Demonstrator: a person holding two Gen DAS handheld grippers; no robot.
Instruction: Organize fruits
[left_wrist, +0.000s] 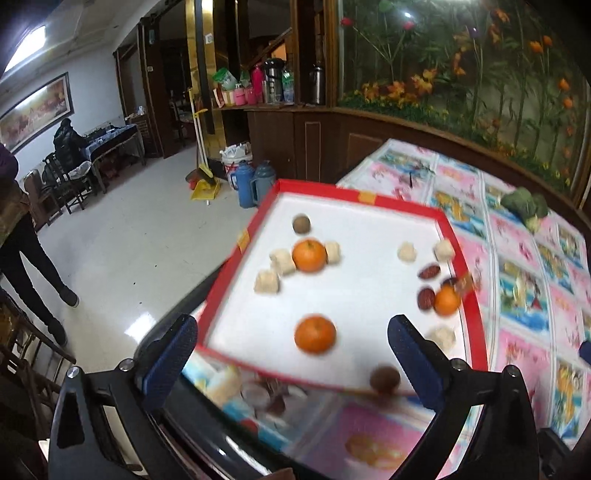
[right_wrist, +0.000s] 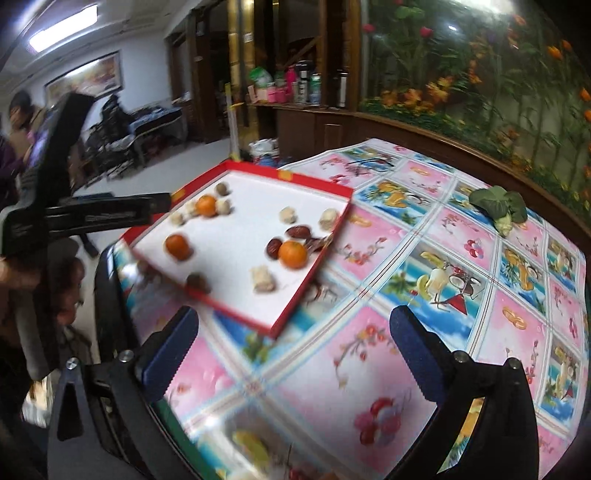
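My left claw (left_wrist: 291, 354) stands wide open with nothing between its blue pads (left_wrist: 170, 365); it looks down at a slant over the near edge of the red tray (left_wrist: 469, 295). My right claw (right_wrist: 293, 350) is just as wide and empty, hanging over bare tablecloth (right_wrist: 369, 369) to the right of the tray.

Both views are smeared. Under the tray's near rim in the left view I can see pale and dark lumps, but I cannot tell what they are. A brown ball (left_wrist: 385, 378) sits right at that rim, its outline soft. The bottom of each picture is filled by the claw's black frame, so the table's near edge is mostly hidden. In the right view the left claw's black body (right_wrist: 92, 216) reaches in from the left and hides part of the tray's far-left rim, with a hand (right_wrist: 14, 273) cut off at the border.

The fruit lies in the tray: three oranges, one (left_wrist: 309, 254) among pale chunks (left_wrist: 282, 261), one (left_wrist: 315, 333) alone near the front, one (left_wrist: 447, 300) by the right rim with red dates (left_wrist: 428, 271) beside it. A second brown ball (left_wrist: 301, 223) sits at the back.

The tray's left corner pokes past the table's edge, over the floor (left_wrist: 122, 251). To the right the cloth is open as far as a green vegetable (right_wrist: 498, 206) near the far edge. A person (left_wrist: 22, 258) stands on the floor at left.
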